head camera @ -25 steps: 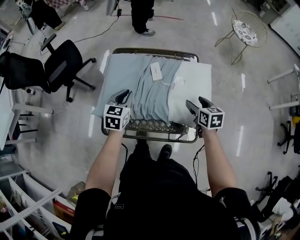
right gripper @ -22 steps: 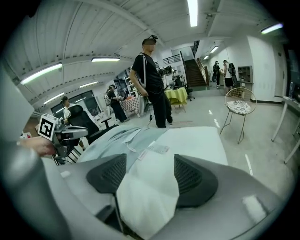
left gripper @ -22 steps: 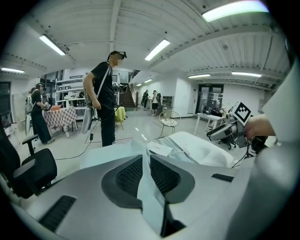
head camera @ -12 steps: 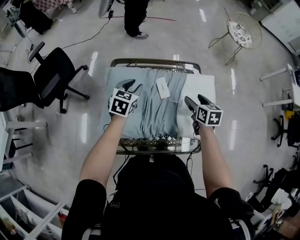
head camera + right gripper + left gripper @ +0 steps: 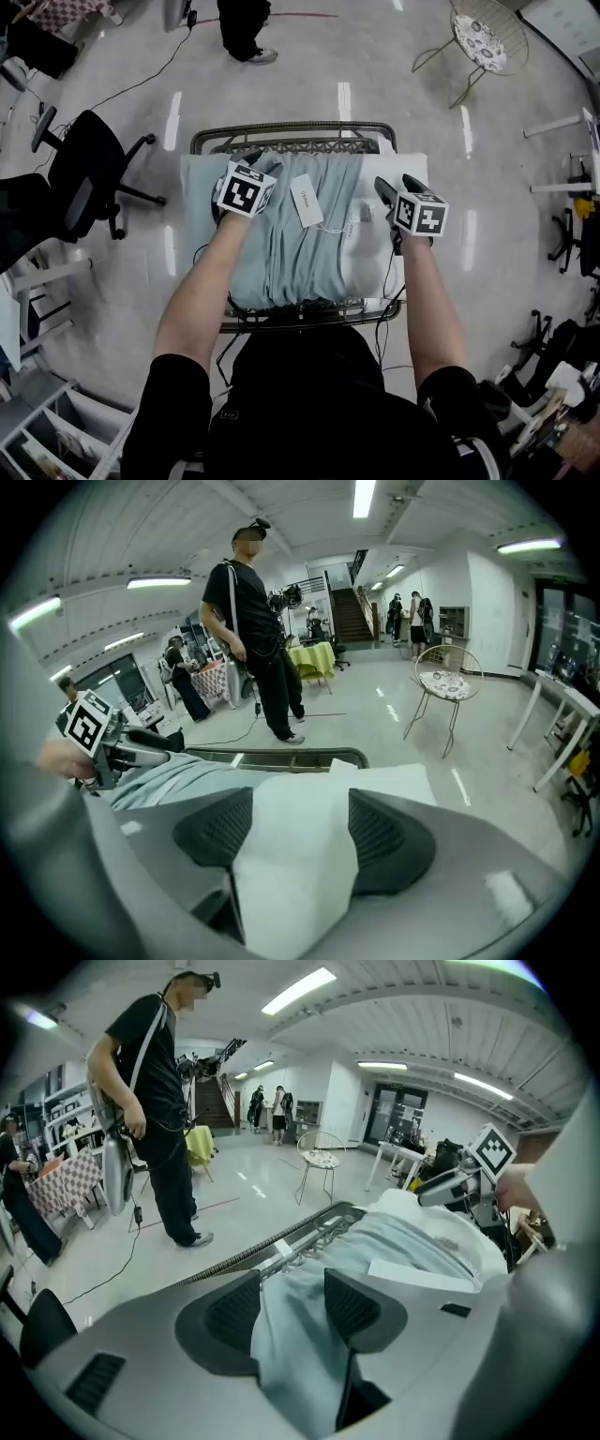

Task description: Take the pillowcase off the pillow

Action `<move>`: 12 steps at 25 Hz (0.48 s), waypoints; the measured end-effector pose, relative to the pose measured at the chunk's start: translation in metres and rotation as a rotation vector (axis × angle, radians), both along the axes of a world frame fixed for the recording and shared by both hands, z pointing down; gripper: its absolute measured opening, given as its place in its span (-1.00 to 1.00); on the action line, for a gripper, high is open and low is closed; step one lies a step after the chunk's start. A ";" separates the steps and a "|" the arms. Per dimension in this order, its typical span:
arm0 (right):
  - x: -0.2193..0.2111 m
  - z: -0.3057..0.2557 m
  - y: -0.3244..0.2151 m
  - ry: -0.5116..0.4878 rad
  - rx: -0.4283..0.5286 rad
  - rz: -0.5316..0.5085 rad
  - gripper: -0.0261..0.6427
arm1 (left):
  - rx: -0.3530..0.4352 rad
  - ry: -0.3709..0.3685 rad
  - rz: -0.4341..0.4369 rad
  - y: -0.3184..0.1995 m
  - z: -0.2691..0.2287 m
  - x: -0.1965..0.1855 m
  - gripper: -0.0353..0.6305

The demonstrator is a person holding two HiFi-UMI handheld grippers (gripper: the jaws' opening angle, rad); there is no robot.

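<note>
Tongs apart: left (image 5: pixel 292 1299), just widened, astride rumpled blue pillowcase (image 5: pixel 300 253); right (image 5: pixel 291 832) astride white pillow (image 5: pixel 370 264).

The head camera looks steeply down from above the person onto the left gripper (image 5: pixel 253 159) and the right gripper (image 5: pixel 392 187), both over the pillow (image 5: pixel 370 267) and near the far cart rail (image 5: pixel 291 125).

The left gripper's camera sits close behind its own jaws, which have just been opening. It faces along them over the pillowcase (image 5: pixel 300 1354) to the rail beyond, with the right gripper off to its right.

The right gripper's camera looks likewise across the white pillow, with the left gripper at its left.

All three views share the rail, the standing person (image 5: pixel 155 1082) and the wire chair (image 5: pixel 445 691) beyond the jaws.
</note>
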State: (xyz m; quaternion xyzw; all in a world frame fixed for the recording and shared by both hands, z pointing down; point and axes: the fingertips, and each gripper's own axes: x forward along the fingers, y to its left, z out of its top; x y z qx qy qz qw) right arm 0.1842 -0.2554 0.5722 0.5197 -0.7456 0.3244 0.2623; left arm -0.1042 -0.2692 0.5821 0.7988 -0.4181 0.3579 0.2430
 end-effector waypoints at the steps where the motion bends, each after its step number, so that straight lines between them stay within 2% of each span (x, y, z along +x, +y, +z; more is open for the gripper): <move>1: 0.010 0.004 -0.008 0.011 -0.004 0.008 0.07 | -0.013 -0.015 0.004 -0.001 0.006 0.000 -0.28; 3: 0.034 0.012 -0.019 0.019 -0.026 0.021 0.21 | -0.038 -0.050 0.022 0.001 0.015 0.000 -0.28; 7: 0.075 0.043 -0.024 -0.007 -0.143 0.022 0.68 | -0.065 -0.113 0.074 0.007 0.029 0.004 -0.28; 9: 0.078 0.066 -0.021 -0.091 -0.216 0.013 0.89 | -0.079 -0.127 0.084 0.006 0.036 0.004 -0.28; 12: 0.066 0.084 -0.018 -0.237 -0.276 -0.017 0.90 | -0.085 -0.142 0.111 0.003 0.041 0.007 -0.28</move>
